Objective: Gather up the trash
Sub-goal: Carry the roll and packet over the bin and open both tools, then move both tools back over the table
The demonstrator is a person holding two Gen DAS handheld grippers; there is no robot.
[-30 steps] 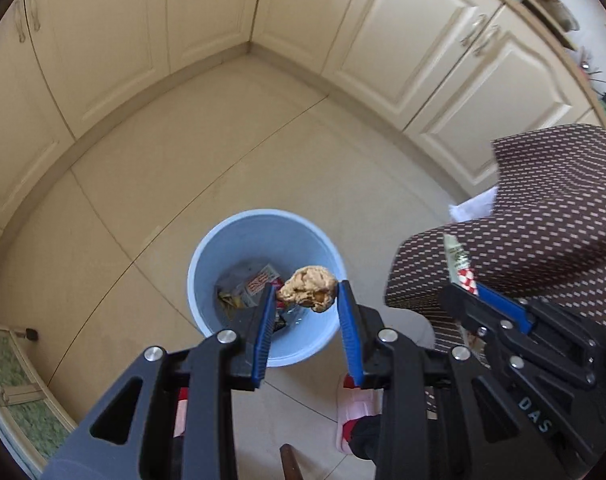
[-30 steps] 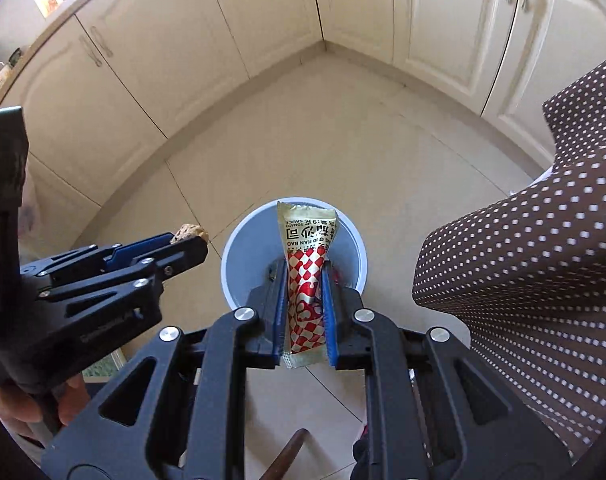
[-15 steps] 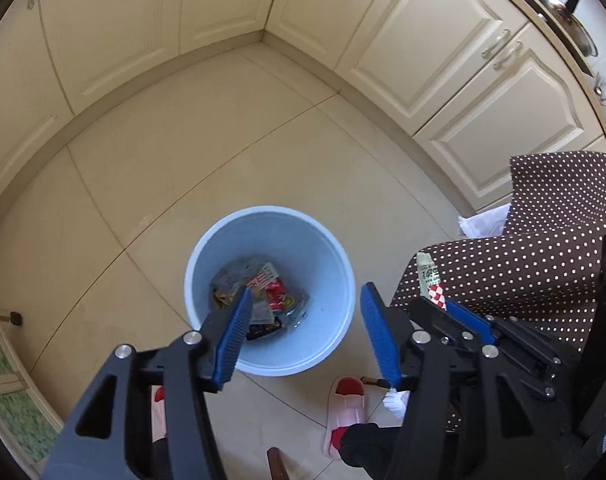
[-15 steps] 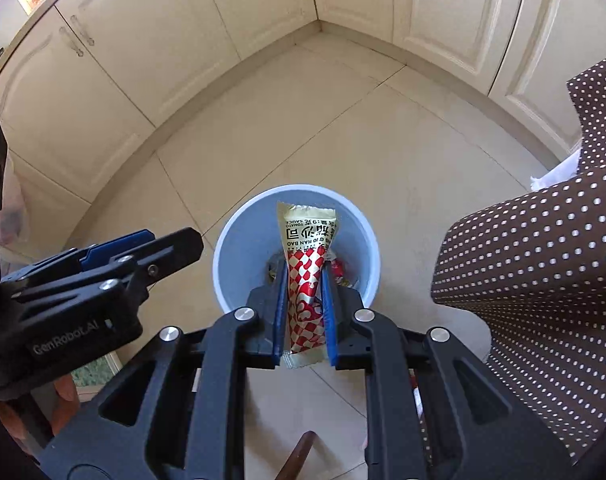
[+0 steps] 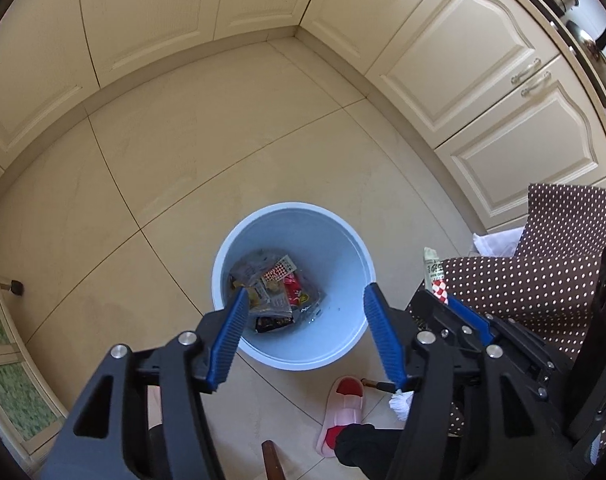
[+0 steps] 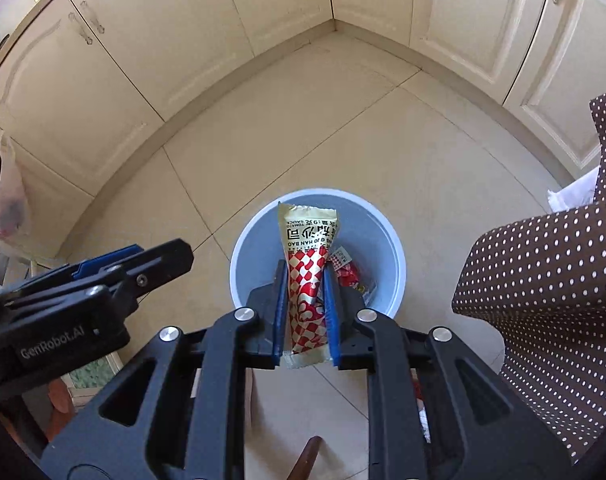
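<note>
Right tool (image 6: 305,312) clenched on sauce packet (image 6: 308,266), long axis pointing straight over the blue bin (image 6: 397,276) directly below; left tool (image 5: 307,334) released, empty, also above bin.

The trash bin (image 5: 345,264) is pale blue, on beige floor tiles (image 5: 183,152) beside cream cabinet doors (image 5: 463,64). The sauce packet (image 6: 308,268) is gold above and red-and-white checked below (black lettering on the gold). Both the left gripper (image 5: 305,300) and right gripper (image 6: 305,280) are black with blue pads. The cloth (image 6: 543,288) is brown with white dots. The slipper (image 5: 343,412) is pink and red.
</note>
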